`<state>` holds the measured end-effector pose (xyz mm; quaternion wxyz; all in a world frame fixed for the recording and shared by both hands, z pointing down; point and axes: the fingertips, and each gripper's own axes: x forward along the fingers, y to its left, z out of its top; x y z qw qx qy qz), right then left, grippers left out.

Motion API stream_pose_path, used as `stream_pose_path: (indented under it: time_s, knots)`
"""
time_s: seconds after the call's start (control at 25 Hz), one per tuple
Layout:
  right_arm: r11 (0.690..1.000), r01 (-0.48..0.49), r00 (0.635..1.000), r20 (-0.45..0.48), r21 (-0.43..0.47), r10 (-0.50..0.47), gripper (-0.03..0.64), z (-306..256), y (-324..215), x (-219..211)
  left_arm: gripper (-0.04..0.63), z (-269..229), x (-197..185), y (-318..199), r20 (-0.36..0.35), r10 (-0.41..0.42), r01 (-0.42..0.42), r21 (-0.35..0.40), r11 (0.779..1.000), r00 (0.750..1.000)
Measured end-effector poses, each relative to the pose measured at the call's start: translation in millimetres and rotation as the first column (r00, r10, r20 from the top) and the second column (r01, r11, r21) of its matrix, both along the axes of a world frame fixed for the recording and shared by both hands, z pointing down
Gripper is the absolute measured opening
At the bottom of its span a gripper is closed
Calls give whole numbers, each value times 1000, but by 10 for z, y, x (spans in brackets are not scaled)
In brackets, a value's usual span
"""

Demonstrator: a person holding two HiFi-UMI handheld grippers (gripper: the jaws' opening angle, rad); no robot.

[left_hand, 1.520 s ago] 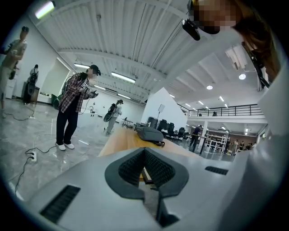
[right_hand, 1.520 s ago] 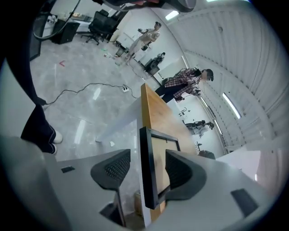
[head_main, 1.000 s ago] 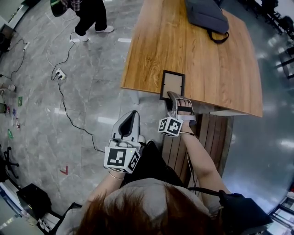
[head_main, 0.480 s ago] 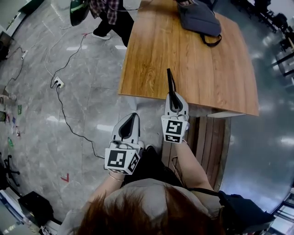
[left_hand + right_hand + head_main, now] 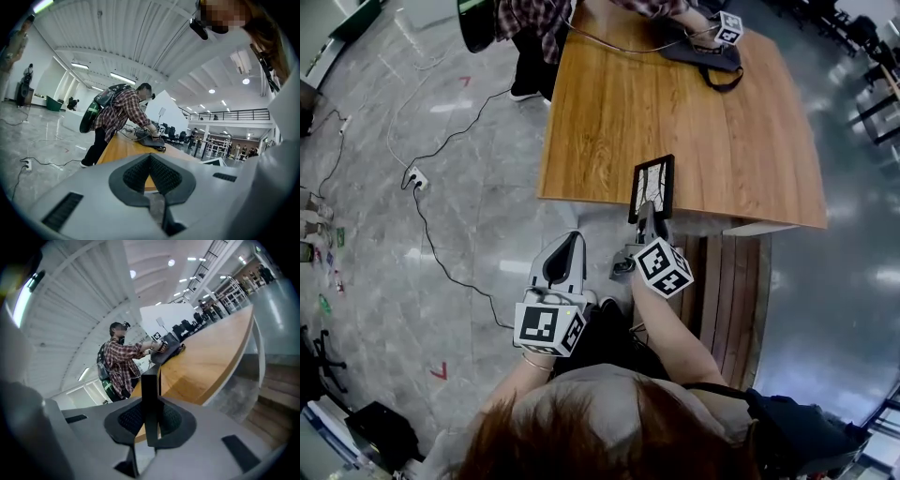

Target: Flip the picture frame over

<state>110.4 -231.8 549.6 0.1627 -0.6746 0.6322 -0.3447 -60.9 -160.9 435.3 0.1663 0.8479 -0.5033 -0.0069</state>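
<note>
The black picture frame (image 5: 652, 187) hangs over the near edge of the wooden table (image 5: 722, 141), with a pale, shiny face turned up toward the head view. My right gripper (image 5: 646, 217) is shut on its near edge. In the right gripper view the frame (image 5: 151, 380) stands edge-on as a dark bar clamped between the ribbed pads of the right gripper (image 5: 150, 420). My left gripper (image 5: 570, 240) hovers over the floor to the left of the table, apart from the frame. In the left gripper view the left gripper (image 5: 150, 161) is shut with nothing in it.
A dark bag (image 5: 703, 52) lies at the table's far end, where a person in a plaid shirt (image 5: 539, 28) reaches over it with another marker-cube gripper (image 5: 729, 26). A slatted bench (image 5: 727, 281) stands under the table's near right. A cable and power strip (image 5: 414, 175) lie on the floor at the left.
My right gripper closed on the frame's near edge, lifted it and rolled it through edge-on, so its other face now shows. A person has come up to the bag. The left gripper stayed put.
</note>
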Motion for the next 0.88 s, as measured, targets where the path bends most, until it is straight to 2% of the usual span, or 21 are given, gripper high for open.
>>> stream_pose_path:
  time_s: [0.08, 0.16, 0.28, 0.44, 0.52, 0.6, 0.72, 0.8, 0.88]
  knots:
    - [999, -13, 992, 126, -36, 17, 61, 140, -8, -25, 6, 25, 20, -22, 4, 6, -6, -5, 1000, 1000]
    - [998, 16, 964, 266, -53, -1, 61, 243, -35, -86, 6, 39, 22, -35, 7, 9, -9, -8, 1000, 1000]
    - [994, 95, 883, 465, -47, -63, 60, 380, -53, -209, 6, 53, -3, -44, 10, 11, -11, -11, 1000, 1000]
    - [970, 241, 791, 582, -12, -190, 60, 500, -21, -351, 6, 62, 18, -54, 12, 13, -13, -15, 1000, 1000]
    - [935, 355, 725, 625, 24, -291, 58, 522, -8, -481, 6, 55, 49, -83, 15, 15, -15, -16, 1000, 1000]
    - [884, 464, 639, 667, 63, -383, 55, 553, 13, -602, 6, 52, 80, -103, 18, 18, -17, -17, 1000, 1000]
    - [811, 578, 511, 736, 88, -444, 55, 607, 68, -701, 6, 47, 110, -77, 21, 22, -22, -21, 1000, 1000]
    - [782, 616, 467, 756, 94, -458, 55, 618, 61, -686, 6, 53, 119, -48, 22, 23, -22, -25, 999, 1000]
    - [760, 644, 453, 757, 88, -472, 55, 627, 31, -623, 6, 76, 149, -21, 24, 23, -23, -32, 999, 999]
